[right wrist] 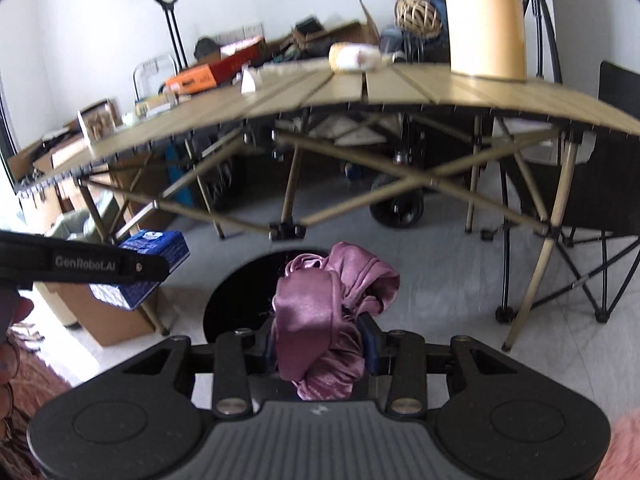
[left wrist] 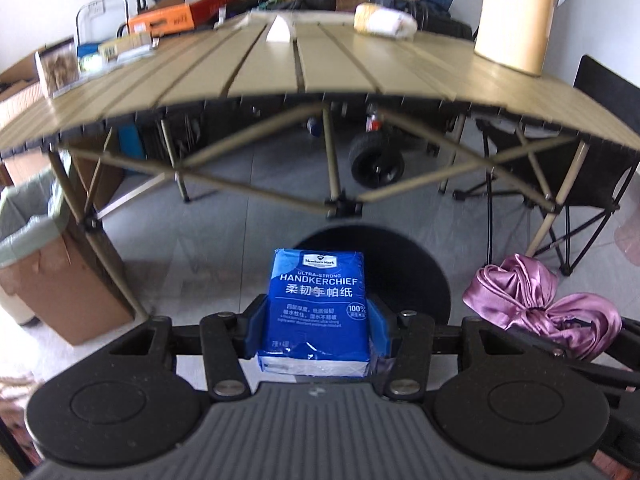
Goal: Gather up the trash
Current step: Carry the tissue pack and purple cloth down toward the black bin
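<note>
My left gripper point(left wrist: 318, 320) is shut on a blue handkerchief tissue pack point(left wrist: 318, 304), which stands upright between its pads; the same tissue pack point(right wrist: 154, 256) shows at the left of the right wrist view, in the left gripper point(right wrist: 132, 268). My right gripper point(right wrist: 320, 344) is shut on a bunched purple satin cloth point(right wrist: 324, 312); that purple cloth point(left wrist: 540, 300) also appears at the right of the left wrist view. Both grippers hang in front of the folding table, over a round black stool seat point(left wrist: 400, 264). A cardboard bin with a green liner point(left wrist: 36, 248) stands at the left.
The tan slatted folding table point(left wrist: 320, 64) carries a tall beige jug point(left wrist: 516, 16), a white paper scrap point(left wrist: 280, 30), a wrapped roll point(left wrist: 384, 20) and boxes at its left end. A black folding chair point(left wrist: 592, 168) stands right; a wheeled cart point(left wrist: 376, 160) sits under the table.
</note>
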`<move>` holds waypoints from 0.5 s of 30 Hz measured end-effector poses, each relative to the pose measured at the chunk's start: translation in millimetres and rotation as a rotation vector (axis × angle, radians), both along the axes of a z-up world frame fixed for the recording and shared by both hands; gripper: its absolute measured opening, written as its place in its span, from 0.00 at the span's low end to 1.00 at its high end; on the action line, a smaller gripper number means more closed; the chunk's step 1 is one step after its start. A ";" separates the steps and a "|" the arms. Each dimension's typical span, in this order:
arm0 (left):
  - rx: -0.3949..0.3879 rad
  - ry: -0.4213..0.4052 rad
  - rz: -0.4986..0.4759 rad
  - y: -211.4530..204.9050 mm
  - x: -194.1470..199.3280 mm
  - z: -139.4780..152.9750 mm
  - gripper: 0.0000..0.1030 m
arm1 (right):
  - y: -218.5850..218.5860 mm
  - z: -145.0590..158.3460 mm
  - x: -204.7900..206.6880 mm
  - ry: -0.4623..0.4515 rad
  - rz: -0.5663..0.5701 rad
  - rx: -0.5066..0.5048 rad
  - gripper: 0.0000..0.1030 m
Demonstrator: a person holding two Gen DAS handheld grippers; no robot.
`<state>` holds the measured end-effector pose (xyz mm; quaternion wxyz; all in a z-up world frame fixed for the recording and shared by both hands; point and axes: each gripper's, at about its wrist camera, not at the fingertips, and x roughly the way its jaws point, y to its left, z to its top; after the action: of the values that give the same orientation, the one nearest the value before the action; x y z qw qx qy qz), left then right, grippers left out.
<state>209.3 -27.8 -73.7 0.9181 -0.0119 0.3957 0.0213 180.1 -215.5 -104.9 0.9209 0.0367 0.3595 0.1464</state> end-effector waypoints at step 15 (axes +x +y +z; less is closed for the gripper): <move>-0.010 0.238 0.022 21.5 -3.1 -76.1 0.50 | 10.2 -57.7 12.4 0.306 -0.013 -0.013 0.37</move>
<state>206.2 -6.3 -149.9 0.8642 -0.0182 0.5018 0.0306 192.5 -205.4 -162.6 0.8564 0.0552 0.4964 0.1307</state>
